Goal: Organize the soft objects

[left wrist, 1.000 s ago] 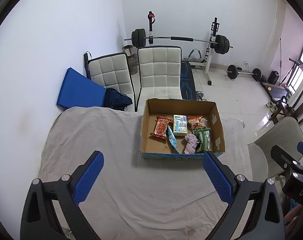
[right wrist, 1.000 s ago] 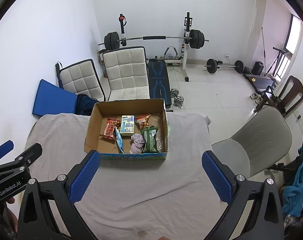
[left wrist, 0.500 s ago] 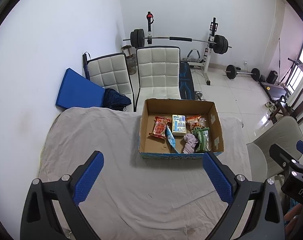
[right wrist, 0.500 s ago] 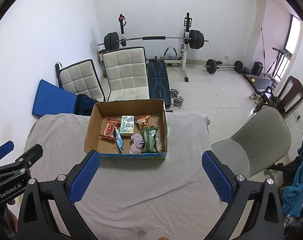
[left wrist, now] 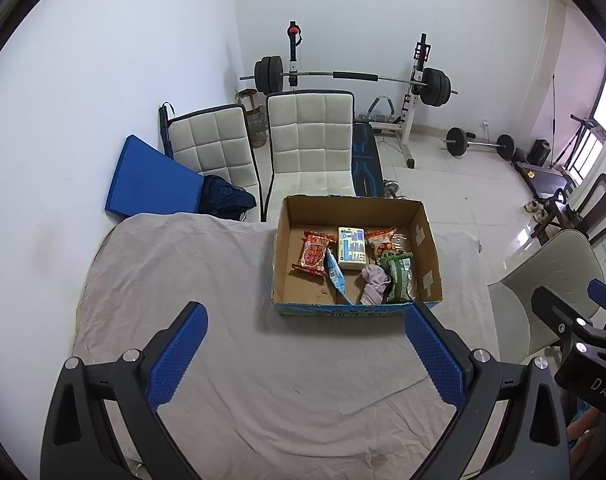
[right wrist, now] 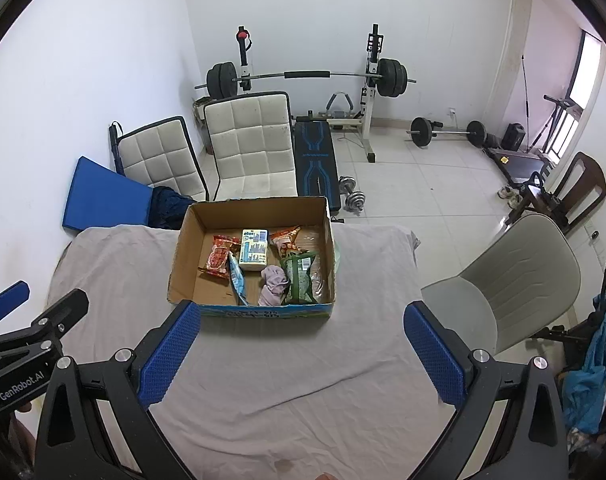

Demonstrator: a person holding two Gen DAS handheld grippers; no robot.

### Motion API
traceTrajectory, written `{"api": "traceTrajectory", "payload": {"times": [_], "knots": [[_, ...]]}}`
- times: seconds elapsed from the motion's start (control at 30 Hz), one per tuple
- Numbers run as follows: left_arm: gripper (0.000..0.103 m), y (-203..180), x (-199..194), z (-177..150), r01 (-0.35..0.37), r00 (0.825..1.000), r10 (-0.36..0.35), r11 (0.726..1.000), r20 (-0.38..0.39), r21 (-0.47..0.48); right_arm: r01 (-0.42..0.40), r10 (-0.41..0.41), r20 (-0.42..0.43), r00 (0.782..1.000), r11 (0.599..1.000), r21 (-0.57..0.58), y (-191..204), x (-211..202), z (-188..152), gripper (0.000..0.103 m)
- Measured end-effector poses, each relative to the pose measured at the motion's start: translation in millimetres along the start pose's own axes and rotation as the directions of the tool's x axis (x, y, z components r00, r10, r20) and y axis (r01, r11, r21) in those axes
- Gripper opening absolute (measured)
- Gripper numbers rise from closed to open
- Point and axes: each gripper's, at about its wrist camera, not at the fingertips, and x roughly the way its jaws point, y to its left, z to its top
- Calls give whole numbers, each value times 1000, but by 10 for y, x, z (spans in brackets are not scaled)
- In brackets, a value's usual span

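Where lettering shows, left gripper (right wrist: 11, 320) reads "GenRobot.AI".

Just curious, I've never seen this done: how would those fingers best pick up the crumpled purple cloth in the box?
Probably from above, pinching the raised bunch at the far end of the purple cloth. It lies crumpled between packets near the cardboard box front wall, so sideways entry looks blocked.

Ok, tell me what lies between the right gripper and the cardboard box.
Only bare grey cloth between the right gripper and the cardboard box, shown in the right wrist view.
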Motion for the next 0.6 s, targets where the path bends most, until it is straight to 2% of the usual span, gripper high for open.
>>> {"api": "traceTrajectory", "payload": {"times": [0.6], "knots": [[101,8,-35,52,-1,1000,1,1000,12,-10,-1,1,-5,1000,1000,-4,-28,3,0,103]]}}
